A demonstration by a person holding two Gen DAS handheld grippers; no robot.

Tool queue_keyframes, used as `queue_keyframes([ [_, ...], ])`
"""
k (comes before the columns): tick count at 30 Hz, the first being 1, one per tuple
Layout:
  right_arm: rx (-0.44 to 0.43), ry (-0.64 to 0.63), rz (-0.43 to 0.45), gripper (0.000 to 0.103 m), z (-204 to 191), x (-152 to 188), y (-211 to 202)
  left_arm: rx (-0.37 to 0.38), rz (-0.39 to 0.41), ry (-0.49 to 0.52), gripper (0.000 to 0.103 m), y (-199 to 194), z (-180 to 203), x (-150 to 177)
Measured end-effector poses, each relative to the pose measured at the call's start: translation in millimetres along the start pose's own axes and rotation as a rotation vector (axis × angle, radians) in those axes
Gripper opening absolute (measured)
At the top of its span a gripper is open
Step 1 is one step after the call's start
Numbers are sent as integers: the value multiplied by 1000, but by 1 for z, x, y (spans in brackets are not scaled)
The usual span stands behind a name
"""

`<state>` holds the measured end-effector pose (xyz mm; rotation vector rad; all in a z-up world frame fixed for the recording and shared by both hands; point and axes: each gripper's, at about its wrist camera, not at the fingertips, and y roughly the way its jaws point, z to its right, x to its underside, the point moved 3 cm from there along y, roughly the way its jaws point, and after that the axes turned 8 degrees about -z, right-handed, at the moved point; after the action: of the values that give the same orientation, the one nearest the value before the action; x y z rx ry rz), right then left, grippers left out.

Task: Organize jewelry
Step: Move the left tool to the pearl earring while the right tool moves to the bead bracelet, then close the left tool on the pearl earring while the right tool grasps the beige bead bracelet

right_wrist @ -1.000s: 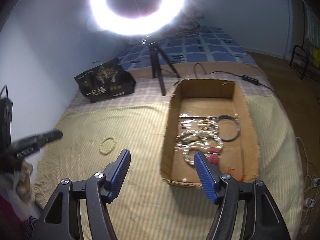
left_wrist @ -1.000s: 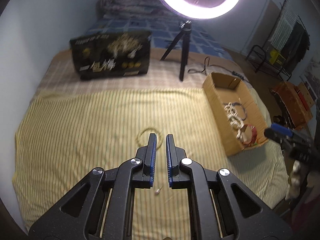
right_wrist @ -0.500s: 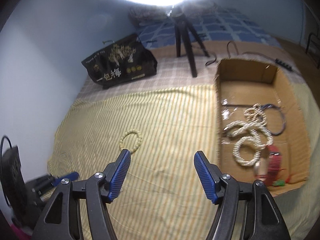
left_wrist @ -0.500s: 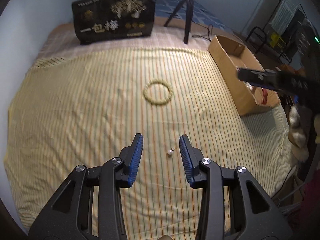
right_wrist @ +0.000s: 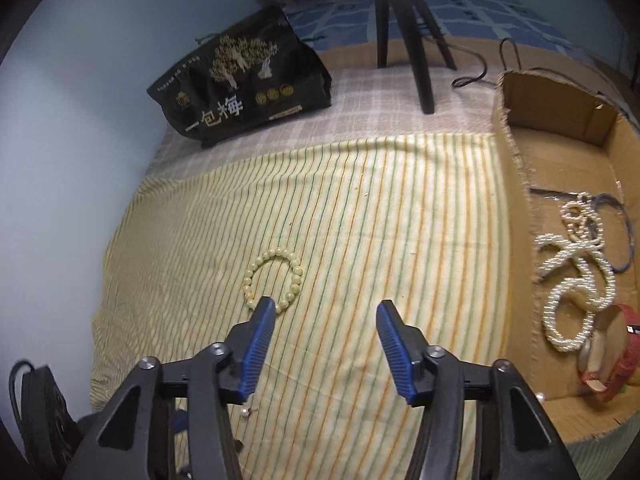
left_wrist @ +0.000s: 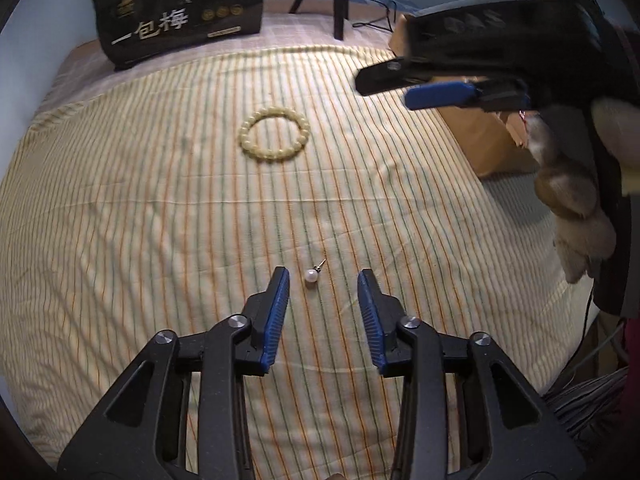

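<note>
A small pearl stud earring (left_wrist: 311,275) lies on the striped yellow cloth (left_wrist: 160,220), between the tips of my open left gripper (left_wrist: 323,280), nearer the left finger. It also shows in the right wrist view (right_wrist: 245,411). A cream bead bracelet (left_wrist: 275,139) lies farther out on the cloth. In the right wrist view the bracelet (right_wrist: 273,282) lies just ahead of the left finger of my open, empty right gripper (right_wrist: 325,312). The right gripper (left_wrist: 424,84) hovers at the upper right of the left wrist view. A cardboard box (right_wrist: 516,184) on the right holds pearl necklaces (right_wrist: 576,280) and a red band (right_wrist: 618,356).
A black printed bag (right_wrist: 240,80) stands at the back of the bed. A black tripod (right_wrist: 416,32) with a cable (right_wrist: 480,72) stands behind the box. The cloth's front edge runs close below the left gripper. A black device (right_wrist: 36,412) sits at the lower left.
My left gripper opened, dropped low and closed in on the pearl earring. My right gripper swung left, away from the box and toward the bracelet.
</note>
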<state>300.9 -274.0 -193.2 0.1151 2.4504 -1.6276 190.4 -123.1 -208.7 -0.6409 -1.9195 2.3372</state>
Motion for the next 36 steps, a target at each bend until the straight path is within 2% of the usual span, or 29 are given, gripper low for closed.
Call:
queue_keyframes([
  [3,-7,13,-25,44,0,-2,13,-13,-9,27,32,7,5,-1],
  [6,1,5,-49,41,-3,-4,25,-29,-18,54,25,13,8,-1],
  [12,1,-11,-55,38,-10,-13,32,-62,-32,65,24,24,6,-3],
  [21,14,-30,-72,33,-16,-21,46,-63,-35,73,24,35,5,-11],
  [27,8,-33,-85,32,-22,-26,59,-72,-33,75,16,37,9,-10],
  [30,19,-46,-87,32,-27,-30,65,-76,-33,63,8,35,8,-6],
  [34,71,-85,-88,31,-34,-27,72,-77,-28,63,8,36,6,-7],
  [36,108,-114,-84,27,-38,-25,74,-84,-25,60,8,35,7,-4],
])
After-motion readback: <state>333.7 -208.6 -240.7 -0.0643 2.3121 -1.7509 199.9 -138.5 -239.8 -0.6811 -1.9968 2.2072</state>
